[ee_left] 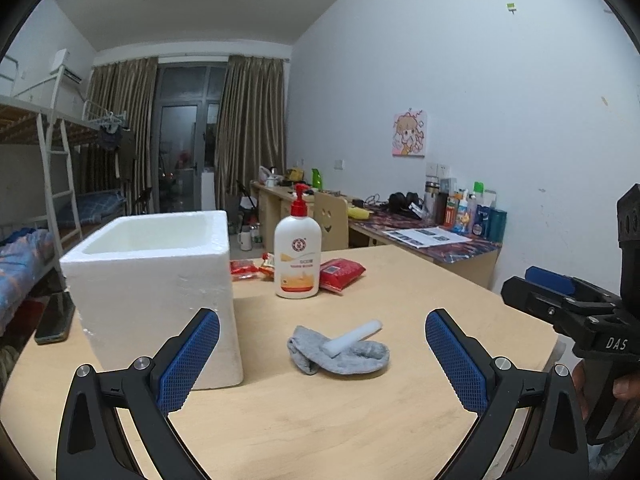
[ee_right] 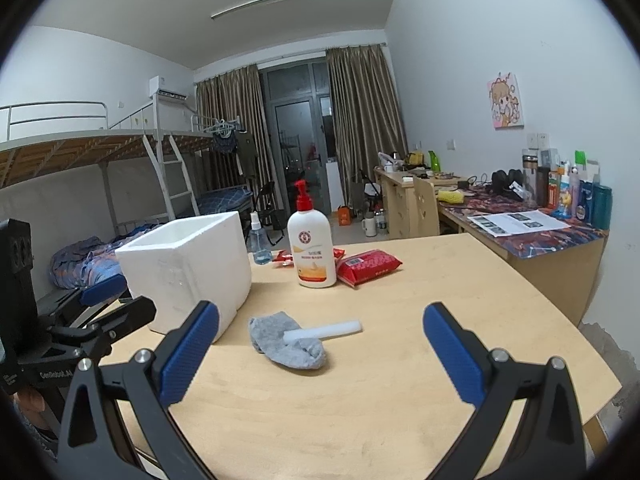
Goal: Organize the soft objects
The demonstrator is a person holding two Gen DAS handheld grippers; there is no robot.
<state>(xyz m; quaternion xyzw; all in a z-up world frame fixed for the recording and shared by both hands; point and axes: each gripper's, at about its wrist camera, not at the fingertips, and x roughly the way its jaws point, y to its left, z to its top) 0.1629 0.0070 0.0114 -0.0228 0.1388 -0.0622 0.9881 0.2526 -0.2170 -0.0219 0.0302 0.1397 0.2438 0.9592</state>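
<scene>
Left wrist view: the left gripper [ee_left: 322,344] has its blue-padded jaws spread wide with nothing between them, hovering over the near edge of the light wooden tabletop [ee_left: 420,280]. Right ahead, around the middle of the tabletop, lies a crumpled grey sock [ee_left: 340,354] with a short white foam stick [ee_left: 354,338] resting across the top of it. A big white styrofoam box [ee_left: 156,280], open on top, sits toward the left edge, and a black phone [ee_left: 54,322] lies flat by that edge, just left of the box. Toward the far edge there's a white pump bottle with a red top [ee_left: 298,252] and a red plastic packet [ee_left: 340,272] touching its right side. The right gripper [ee_left: 556,292] pokes in at the right edge; can't tell how its jaws stand from here.

Right wrist view: the right gripper [ee_right: 320,340] is also wide apart and empty. The sock [ee_right: 286,344] and foam stick [ee_right: 322,330] are mid-table, just right of the box [ee_right: 188,264]. A small blue spray bottle [ee_right: 259,240] stands behind the box, at the far edge.
</scene>
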